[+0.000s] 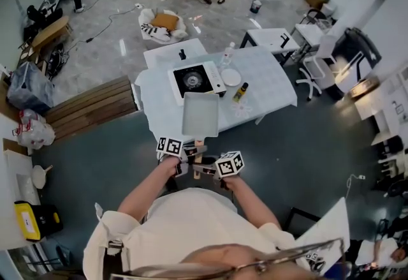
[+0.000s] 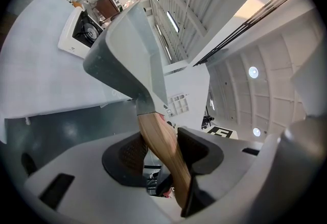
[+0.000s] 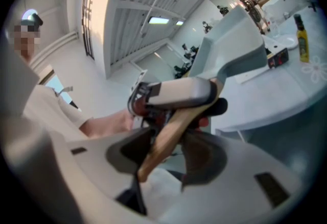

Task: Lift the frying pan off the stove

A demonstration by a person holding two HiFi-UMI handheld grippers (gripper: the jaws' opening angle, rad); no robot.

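Head view: one square grey frying pan hangs level over the near part of the white-clothed table, clear of the single stove behind it. Beside the stove stand one round white plate, one oil bottle and one clear bottle. Two grippers, the left gripper and the right gripper, meet at the pan's handle.

Left gripper view: only here does the pan's smooth grey underside show, with the stove's black burner past it. The jaws are partly closed, their dark textured pads clamped on the tapering wooden handle.

Right gripper view: this one shows the left gripper gripping higher up the handle, and a pale sleeve. Its own jaws pinch the handle's end, which crosses them at a slant.
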